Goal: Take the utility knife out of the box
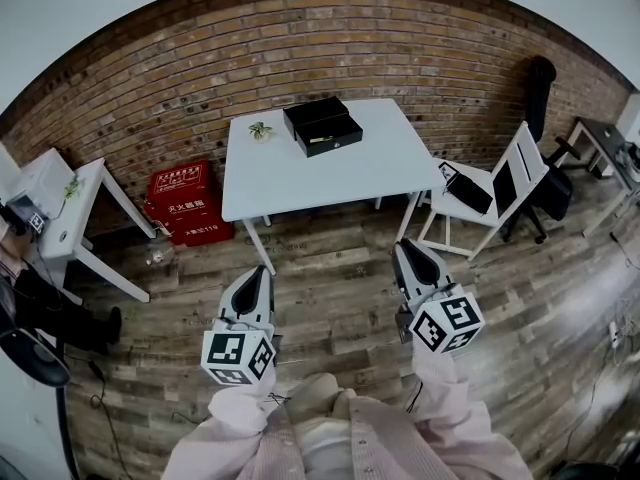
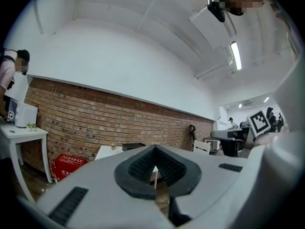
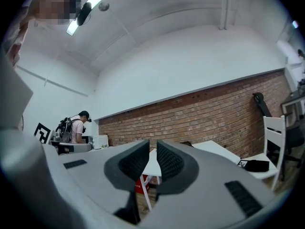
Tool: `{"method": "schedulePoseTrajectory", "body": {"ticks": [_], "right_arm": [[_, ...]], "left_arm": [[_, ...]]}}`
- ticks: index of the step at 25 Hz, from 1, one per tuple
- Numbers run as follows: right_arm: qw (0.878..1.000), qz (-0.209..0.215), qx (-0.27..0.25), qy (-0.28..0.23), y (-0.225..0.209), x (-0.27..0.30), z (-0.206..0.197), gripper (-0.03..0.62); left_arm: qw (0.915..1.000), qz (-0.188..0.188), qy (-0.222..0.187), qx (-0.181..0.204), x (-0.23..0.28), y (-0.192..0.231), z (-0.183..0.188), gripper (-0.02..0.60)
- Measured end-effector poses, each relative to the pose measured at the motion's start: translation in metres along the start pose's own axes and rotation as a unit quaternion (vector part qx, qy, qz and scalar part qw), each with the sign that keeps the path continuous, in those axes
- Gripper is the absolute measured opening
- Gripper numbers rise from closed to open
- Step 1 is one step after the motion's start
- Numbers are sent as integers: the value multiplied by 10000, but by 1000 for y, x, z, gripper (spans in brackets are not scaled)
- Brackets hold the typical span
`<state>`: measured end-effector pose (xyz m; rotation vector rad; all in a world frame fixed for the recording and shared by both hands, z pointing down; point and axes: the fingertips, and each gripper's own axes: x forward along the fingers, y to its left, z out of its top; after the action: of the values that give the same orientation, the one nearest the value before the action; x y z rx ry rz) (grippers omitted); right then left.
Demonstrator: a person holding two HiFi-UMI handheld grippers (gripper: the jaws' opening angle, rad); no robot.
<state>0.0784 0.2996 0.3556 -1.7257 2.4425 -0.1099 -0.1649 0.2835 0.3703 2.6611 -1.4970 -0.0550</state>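
A black box [image 1: 322, 126] lies open on the white table [image 1: 380, 168] by the brick wall. Something small and pale lies in its front half; I cannot make out the utility knife. Both grippers hang level over the wooden floor, well short of the table. My left gripper [image 1: 260, 271] [image 2: 154, 149] is shut, tips touching, with nothing in it. My right gripper [image 1: 405, 246] [image 3: 152, 144] shows a narrow gap between its jaws, and nothing sits in it. In the left gripper view the box [image 2: 133, 146] is a dark shape on the table beyond the jaws.
A small plant [image 1: 260, 129] stands left of the box. Red cases [image 1: 185, 203] sit on the floor left of the table. A white folding chair [image 1: 500, 183] holding a black item stands to its right. A small white table [image 1: 70, 213] is at far left.
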Motion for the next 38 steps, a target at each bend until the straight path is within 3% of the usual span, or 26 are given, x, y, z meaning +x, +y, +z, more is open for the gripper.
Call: {"method": "schedulePoseTrajectory", "body": {"ticks": [14,38], "right_arm": [[9996,15,-150,218,-24,32,-16,120],[9982,-153,189,556,-122,230,-43,146]], "left_arm": [[9998,68,125,-132,39,13,-15,-8],[9986,28,433,-311,238,110,-20,-8]]}}
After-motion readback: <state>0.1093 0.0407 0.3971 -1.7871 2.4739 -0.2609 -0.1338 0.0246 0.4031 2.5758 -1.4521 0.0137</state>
